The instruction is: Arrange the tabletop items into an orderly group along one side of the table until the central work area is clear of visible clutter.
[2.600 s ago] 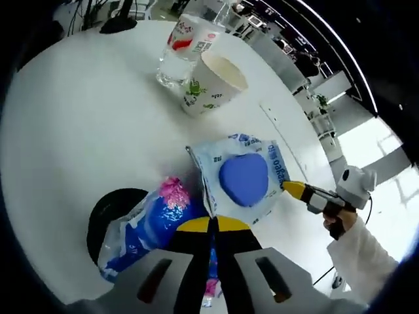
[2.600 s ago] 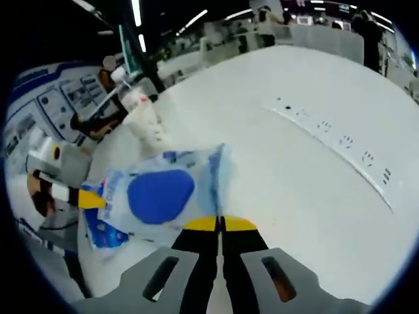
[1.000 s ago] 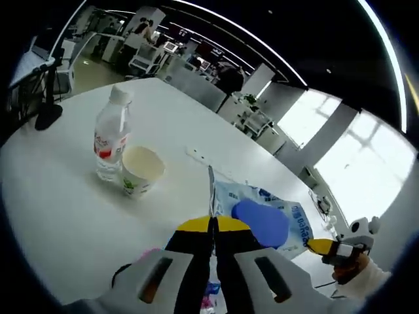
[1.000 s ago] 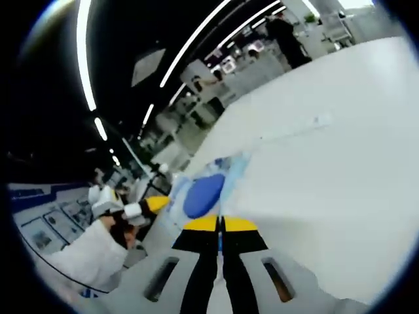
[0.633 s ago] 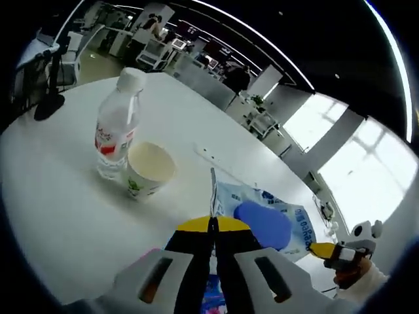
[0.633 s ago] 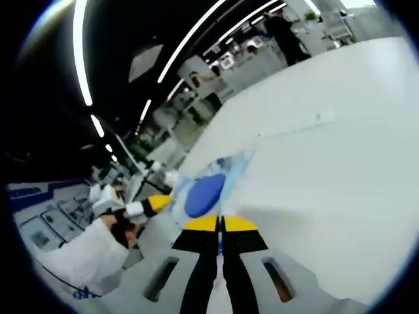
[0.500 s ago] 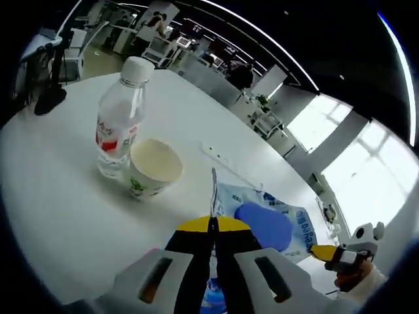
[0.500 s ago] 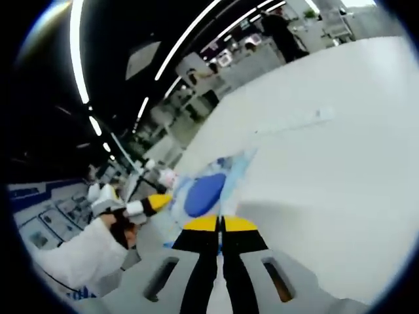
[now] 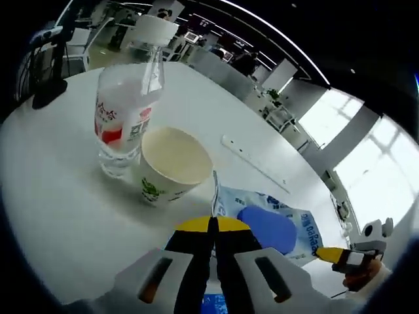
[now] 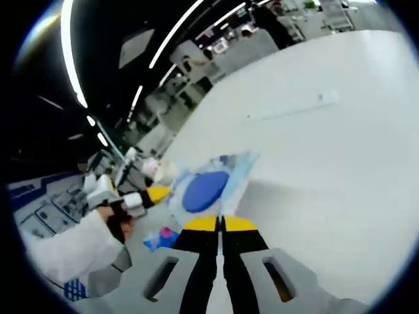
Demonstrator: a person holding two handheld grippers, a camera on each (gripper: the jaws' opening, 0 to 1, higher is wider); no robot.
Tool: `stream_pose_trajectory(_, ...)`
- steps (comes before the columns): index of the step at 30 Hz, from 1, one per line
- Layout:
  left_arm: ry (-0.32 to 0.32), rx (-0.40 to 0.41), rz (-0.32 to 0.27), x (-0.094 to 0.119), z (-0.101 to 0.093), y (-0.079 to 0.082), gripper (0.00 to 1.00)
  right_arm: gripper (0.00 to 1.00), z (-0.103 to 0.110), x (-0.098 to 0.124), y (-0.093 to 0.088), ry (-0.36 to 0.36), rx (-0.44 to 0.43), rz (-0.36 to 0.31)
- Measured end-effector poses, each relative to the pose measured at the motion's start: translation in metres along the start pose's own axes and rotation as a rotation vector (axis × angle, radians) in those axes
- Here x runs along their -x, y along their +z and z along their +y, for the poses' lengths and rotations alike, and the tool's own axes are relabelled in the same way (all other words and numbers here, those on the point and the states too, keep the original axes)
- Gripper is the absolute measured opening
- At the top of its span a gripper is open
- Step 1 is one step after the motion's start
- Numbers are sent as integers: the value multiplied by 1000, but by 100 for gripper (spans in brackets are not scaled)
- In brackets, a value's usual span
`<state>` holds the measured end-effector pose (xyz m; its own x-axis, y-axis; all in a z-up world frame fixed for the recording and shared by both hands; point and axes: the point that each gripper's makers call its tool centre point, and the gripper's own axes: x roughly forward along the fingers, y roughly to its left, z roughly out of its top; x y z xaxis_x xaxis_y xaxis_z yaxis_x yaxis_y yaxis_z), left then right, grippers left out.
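White round worktop (image 9: 59, 196). Water bottle (image 9: 124, 118), red-labelled, was recorded upright, touching a paper cup (image 9: 171, 163) beside it. Blue-and-white plastic pouch (image 9: 275, 226) with a blue shape was held stretched above the worktop between both claws: left claw (image 9: 212, 226) was clamped tight on one edge, right claw (image 10: 220, 226) pinched fast on the opposite edge. A second blue packet (image 10: 162, 239) with pink markings was seen lying below the pouch in the right gripper view.
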<state>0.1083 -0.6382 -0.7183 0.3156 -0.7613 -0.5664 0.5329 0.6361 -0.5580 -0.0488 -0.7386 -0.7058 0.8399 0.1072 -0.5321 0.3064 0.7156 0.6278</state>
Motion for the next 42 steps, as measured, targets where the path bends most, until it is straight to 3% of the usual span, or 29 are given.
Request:
stream_pose_trajectory(8, 29, 50, 6, -9, 19, -1, 0, 0, -9, -24, -7, -15, 40, 64)
stream_pose_trajectory(14, 31, 65, 12, -16, 27, 0, 0, 0, -12, -31, -11, -16, 48, 83)
stream_pose_trajectory(21, 66, -25, 55, -22, 33, -12, 0, 0, -28, -38, -30, -66, 17, 143)
stream_pose_trajectory(32, 103, -52, 60, -26, 38, -16, 0, 0, -34, -40, -39, -76, -5, 137)
stream_pose_trajectory(37, 106, -83, 46, -26, 38, -17, 0, 0, -34, -41, -40, -95, 52, 123)
stream_pose_trajectory(39, 95, -53, 30, -26, 40, -17, 0, 0, -36, -42, -41, -107, 31, 121)
stream_pose_trajectory(41, 79, 94, -7, -26, 41, -16, 0, 0, -34, -41, -42, -109, -116, 121)
stream_pose_trajectory(42, 75, 122, -17, -25, 43, -16, 0, 0, -37, -41, -41, -116, -90, 118)
